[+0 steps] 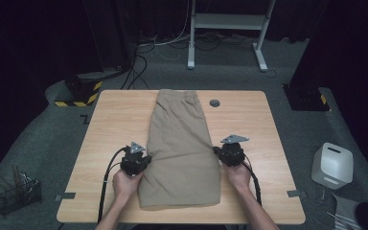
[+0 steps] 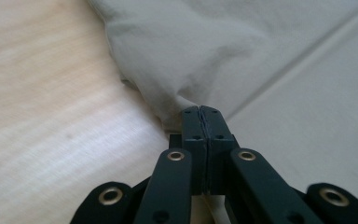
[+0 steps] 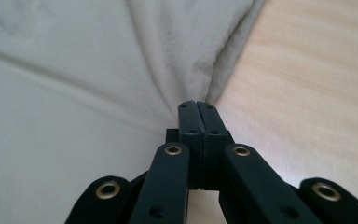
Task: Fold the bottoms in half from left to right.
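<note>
Folded khaki shorts (image 1: 181, 148) lie lengthwise down the middle of the wooden table (image 1: 110, 120), waistband at the far end. My left gripper (image 1: 146, 159) is at the cloth's left edge, and its jaws are shut on a pinched fold of the shorts (image 2: 168, 70), with the left gripper (image 2: 200, 109) closed tight. My right gripper (image 1: 218, 152) is at the right edge. In its own view the right gripper (image 3: 197, 105) is shut on a bunched fold of the shorts (image 3: 177, 56).
A small dark round cap (image 1: 214, 102) is set in the table near the far right. On the floor stand a white box (image 1: 333, 165) at right, a wire basket (image 1: 17, 194) at left, and a desk frame (image 1: 227, 28) with cables beyond.
</note>
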Demonstrator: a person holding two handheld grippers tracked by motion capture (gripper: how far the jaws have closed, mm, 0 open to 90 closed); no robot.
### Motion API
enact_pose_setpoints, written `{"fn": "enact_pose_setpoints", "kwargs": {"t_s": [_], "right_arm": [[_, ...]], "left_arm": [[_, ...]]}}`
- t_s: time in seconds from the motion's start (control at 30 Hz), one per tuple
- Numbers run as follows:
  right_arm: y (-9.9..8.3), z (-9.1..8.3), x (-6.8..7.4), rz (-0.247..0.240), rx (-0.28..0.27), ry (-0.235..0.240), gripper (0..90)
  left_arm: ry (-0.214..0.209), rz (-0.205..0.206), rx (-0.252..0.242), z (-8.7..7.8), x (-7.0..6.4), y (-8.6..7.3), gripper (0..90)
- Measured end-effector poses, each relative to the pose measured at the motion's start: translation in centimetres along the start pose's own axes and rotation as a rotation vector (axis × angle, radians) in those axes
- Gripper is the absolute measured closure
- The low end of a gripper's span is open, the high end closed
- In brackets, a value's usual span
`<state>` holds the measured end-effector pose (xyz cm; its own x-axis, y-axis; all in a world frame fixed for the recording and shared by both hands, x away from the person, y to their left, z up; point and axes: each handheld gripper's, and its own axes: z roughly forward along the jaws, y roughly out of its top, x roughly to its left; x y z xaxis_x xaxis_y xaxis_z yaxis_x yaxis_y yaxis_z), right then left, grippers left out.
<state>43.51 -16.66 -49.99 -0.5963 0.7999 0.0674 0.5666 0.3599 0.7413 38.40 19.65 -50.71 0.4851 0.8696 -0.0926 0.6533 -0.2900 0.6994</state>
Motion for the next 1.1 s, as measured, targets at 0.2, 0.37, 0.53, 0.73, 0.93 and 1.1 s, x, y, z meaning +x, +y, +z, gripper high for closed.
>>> {"fn": "enact_pose_setpoints", "kwargs": {"t_s": [0.2,0.37,0.53,0.73,0.93,1.1], "right_arm": [[-1.4,-0.2,0.2,-0.013,0.061,0.019,78.7],[0.2,-0.2,-0.4,0.053,-0.013,0.018,64.4],[1.8,1.8,-0.3,0.081,-0.008,0.023,63.9],[2.0,3.6,0.0,0.057,0.026,-0.004,88.8],[1.7,1.9,-0.3,0.015,0.026,-0.021,89.0],[1.3,1.1,0.1,-0.006,0.044,-0.024,74.2]], "left_arm": [[-0.021,-0.008,-0.001,-0.5,-0.6,-0.2,73.0],[0.009,-0.040,-0.061,-0.4,-0.1,1.4,55.4],[0.015,-0.072,-0.050,1.6,0.3,2.2,59.1],[0.047,0.005,-0.023,2.1,-0.3,1.9,84.0],[0.019,0.063,0.027,1.1,-1.0,1.3,86.7],[0.028,0.049,-0.017,0.0,-1.0,1.7,65.5]]}}
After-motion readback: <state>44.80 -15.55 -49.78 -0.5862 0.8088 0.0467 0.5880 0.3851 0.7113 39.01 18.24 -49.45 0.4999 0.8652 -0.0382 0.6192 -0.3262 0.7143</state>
